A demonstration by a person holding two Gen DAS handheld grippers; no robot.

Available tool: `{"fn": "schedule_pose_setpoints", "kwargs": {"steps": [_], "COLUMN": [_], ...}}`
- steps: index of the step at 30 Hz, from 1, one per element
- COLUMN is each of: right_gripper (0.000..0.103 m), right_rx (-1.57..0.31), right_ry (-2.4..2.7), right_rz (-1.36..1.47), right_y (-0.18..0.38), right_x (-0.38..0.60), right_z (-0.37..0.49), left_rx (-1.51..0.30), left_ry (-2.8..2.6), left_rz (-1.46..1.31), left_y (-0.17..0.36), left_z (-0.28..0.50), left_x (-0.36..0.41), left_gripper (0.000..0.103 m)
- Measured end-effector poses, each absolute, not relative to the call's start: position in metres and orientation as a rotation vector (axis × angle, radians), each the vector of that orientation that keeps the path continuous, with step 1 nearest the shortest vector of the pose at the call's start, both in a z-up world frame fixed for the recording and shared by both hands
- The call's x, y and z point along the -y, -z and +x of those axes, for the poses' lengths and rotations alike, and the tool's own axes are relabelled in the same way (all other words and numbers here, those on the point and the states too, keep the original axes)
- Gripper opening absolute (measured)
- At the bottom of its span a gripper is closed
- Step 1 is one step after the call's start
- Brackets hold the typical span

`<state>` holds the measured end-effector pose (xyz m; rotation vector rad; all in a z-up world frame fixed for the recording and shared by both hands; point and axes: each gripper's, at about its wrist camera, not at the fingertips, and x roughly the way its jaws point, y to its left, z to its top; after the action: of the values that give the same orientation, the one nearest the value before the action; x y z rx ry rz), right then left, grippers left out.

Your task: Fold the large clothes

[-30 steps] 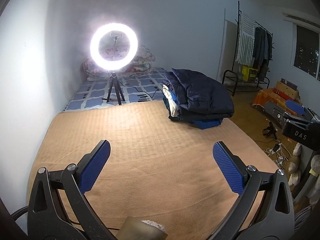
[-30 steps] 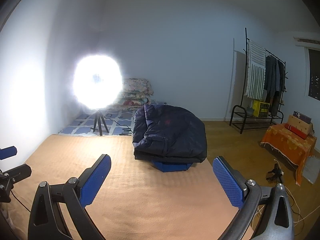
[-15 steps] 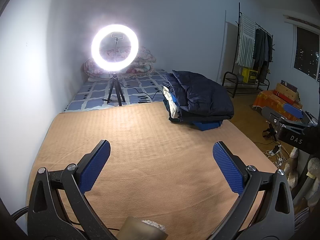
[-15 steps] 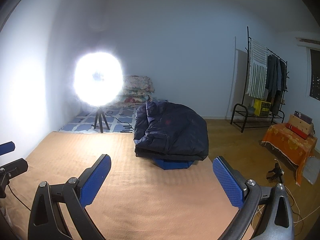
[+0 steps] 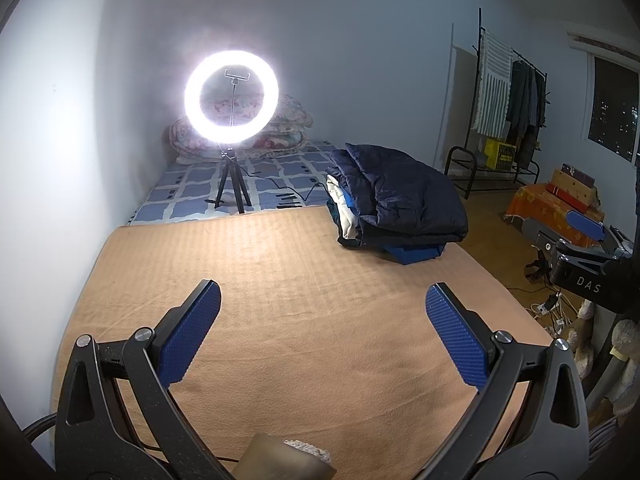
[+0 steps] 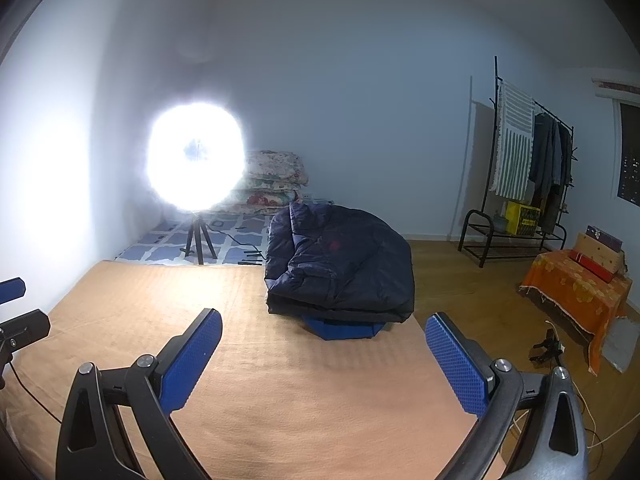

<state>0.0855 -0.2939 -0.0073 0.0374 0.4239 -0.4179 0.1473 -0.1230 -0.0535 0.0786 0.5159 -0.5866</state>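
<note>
Navy padded jacket (image 6: 340, 268) folded flat, collar toward ring light (image 6: 196, 156).

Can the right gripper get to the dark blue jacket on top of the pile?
Probably yes. The right gripper is open and empty, and only bare tan blanket lies between it and the jacket, which tops the pile uncovered.

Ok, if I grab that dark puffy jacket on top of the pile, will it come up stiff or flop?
The navy jacket looks quilted and padded, so it would probably sag and unfold when lifted by one edge. Puffy fill suggests it is light for its bulk. It lies on other folded clothes, so dragging it may shift those.
</note>
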Motion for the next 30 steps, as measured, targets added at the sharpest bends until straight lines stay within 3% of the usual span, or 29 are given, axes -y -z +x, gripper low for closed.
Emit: {"fn": "schedule_pose_setpoints", "kwargs": {"steps": [30], "right_gripper": [0.103], "right_rx": [-0.427], "right_ry": [0.415], "right_rz": [0.050], "right_y": [0.0095], "right_x": [0.2962], "right_z": [0.0851], "left_rx": [-0.514], "left_ry": [0.585], "left_rz": [0.075], "left_y": [0.0517], "left_z": [0.1434], "left_x": [0.1253], "left_gripper": [0.103]}}
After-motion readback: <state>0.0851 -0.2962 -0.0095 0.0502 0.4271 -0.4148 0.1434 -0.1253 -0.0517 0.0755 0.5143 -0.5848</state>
